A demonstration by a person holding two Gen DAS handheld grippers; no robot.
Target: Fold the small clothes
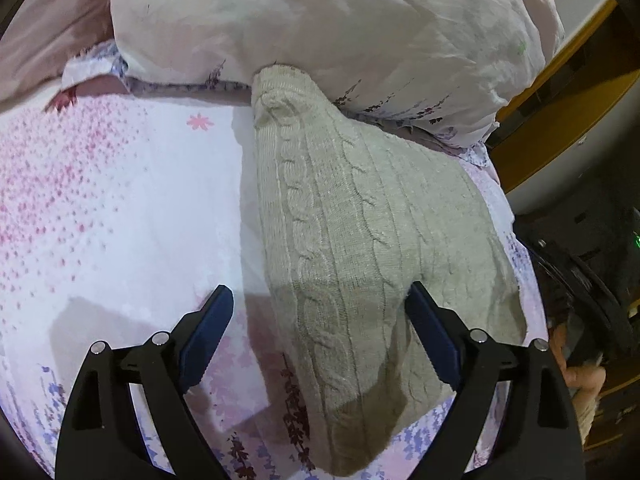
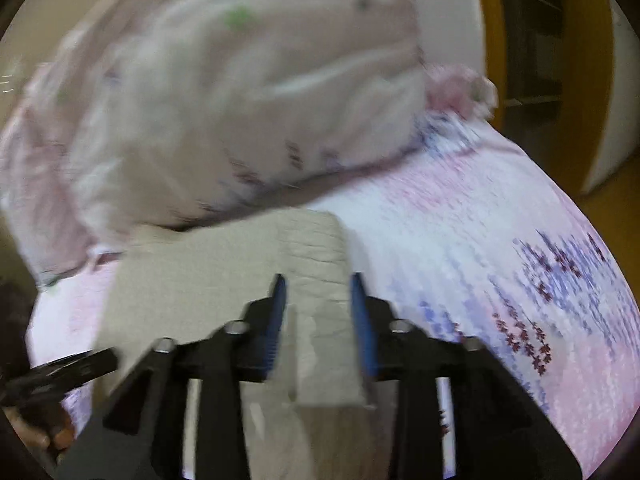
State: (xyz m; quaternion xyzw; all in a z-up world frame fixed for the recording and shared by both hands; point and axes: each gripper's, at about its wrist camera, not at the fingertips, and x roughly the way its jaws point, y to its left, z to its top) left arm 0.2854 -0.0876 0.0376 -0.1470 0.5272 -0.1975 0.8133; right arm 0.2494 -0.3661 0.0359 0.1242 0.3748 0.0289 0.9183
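Note:
A beige cable-knit garment (image 1: pixel 340 216) lies on the floral bedsheet (image 1: pixel 120 200), its far end tucked under a pale duvet. My left gripper (image 1: pixel 318 300) is open wide just above the garment's near part; its right finger (image 1: pixel 430 332) touches the knit edge. In the blurred right wrist view the same beige garment (image 2: pixel 208 280) lies ahead. My right gripper (image 2: pixel 318 286) is partly open, with a fold of the knit between its blue pads (image 2: pixel 278 320); whether it grips the cloth is unclear.
A bulky pale floral duvet (image 1: pixel 320 32) is heaped at the far side and also shows in the right wrist view (image 2: pixel 240 100). The bed's right edge drops to dark equipment (image 1: pixel 592 280). Wooden furniture (image 2: pixel 560 60) stands beyond.

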